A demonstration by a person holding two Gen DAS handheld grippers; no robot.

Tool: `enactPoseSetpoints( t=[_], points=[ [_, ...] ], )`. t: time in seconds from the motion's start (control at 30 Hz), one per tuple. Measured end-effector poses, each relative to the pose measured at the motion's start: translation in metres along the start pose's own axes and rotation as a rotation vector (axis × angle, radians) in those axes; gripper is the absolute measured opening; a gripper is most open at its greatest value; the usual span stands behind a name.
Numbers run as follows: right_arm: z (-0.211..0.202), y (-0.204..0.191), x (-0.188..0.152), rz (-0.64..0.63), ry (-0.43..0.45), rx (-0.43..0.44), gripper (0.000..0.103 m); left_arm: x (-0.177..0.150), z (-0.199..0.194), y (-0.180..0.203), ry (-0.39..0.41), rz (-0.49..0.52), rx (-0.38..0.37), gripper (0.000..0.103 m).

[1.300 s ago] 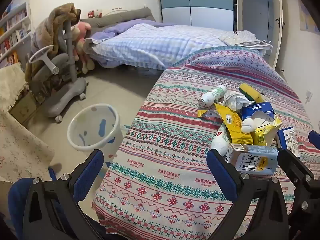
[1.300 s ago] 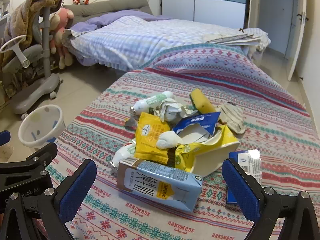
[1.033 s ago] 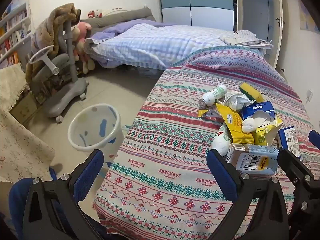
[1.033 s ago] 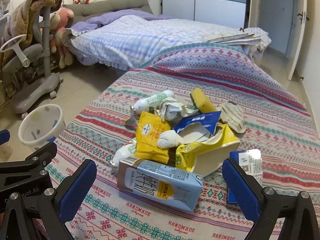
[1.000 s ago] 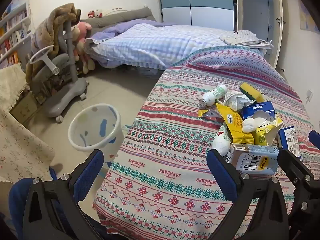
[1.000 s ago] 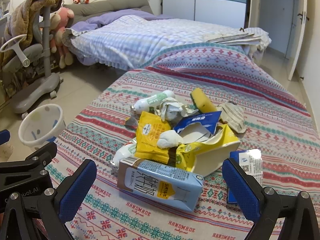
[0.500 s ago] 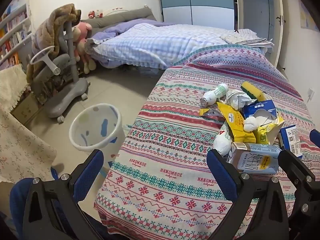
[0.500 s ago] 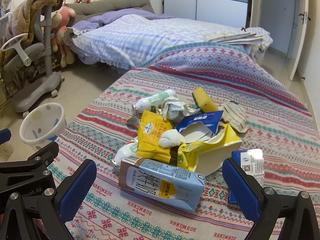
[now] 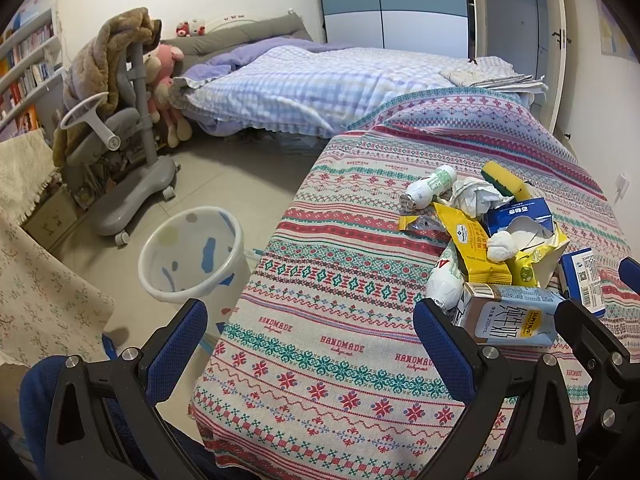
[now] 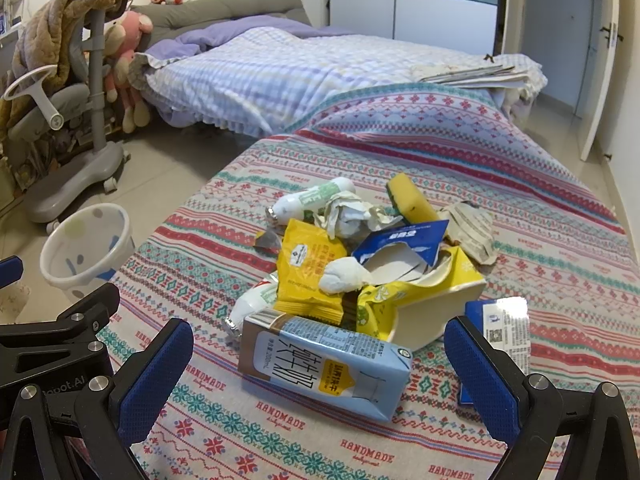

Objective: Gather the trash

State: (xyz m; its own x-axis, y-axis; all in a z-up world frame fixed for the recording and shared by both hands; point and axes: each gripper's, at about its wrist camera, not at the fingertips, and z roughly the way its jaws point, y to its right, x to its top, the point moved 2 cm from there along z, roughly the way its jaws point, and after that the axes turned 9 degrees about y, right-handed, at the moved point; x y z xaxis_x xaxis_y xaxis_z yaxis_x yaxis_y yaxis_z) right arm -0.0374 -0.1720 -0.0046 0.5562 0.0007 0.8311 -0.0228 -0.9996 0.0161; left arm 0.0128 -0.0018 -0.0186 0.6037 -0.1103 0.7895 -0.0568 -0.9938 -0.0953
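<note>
A heap of trash lies on the patterned tablecloth point(image 10: 540, 240). Nearest is a light-blue milk carton point(image 10: 324, 364) point(image 9: 508, 316) on its side. Behind it are a yellow snack packet point(image 10: 308, 272), a torn yellow and blue box point(image 10: 416, 280), a white bottle point(image 10: 308, 200), crumpled paper point(image 10: 348, 216) and a yellow sponge point(image 10: 412, 200). My right gripper point(image 10: 320, 372) stands open just in front of the carton, its blue pads either side of it. My left gripper point(image 9: 308, 348) is open over the cloth's left edge, empty. A white spotted bin point(image 9: 192, 256) stands on the floor left of the table.
A blue-and-white packet point(image 10: 500, 332) lies right of the carton. A grey chair point(image 9: 120, 152) draped with a brown blanket stands beyond the bin. A bed point(image 9: 320, 88) with checked bedding fills the back; a wardrobe point(image 9: 396, 4) and a door are behind.
Both views have drifted slightly; the trash heap and bin sit a little further right and lower in frame. Both grippers stay open and nothing was picked up.
</note>
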Motion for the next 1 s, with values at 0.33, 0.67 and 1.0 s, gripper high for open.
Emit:
enactPoseSetpoints(
  t=[0.33, 0.67, 1.0],
  points=[
    [0.001, 0.013, 0.003, 0.011, 0.005, -0.008, 0.103, -0.002, 0.002, 0.002, -0.014, -0.004, -0.017, 0.103],
    [0.015, 0.140, -0.009, 0.342, -0.186, -0.215, 0.103, -0.005, 0.040, 0.025, -0.209, -0.070, -0.263, 0.101],
    [0.034, 0.180, -0.048, 0.654, -0.284, -0.147, 0.103, -0.012, 0.069, 0.059, -0.321, -0.153, -0.469, 0.084]
  ],
)
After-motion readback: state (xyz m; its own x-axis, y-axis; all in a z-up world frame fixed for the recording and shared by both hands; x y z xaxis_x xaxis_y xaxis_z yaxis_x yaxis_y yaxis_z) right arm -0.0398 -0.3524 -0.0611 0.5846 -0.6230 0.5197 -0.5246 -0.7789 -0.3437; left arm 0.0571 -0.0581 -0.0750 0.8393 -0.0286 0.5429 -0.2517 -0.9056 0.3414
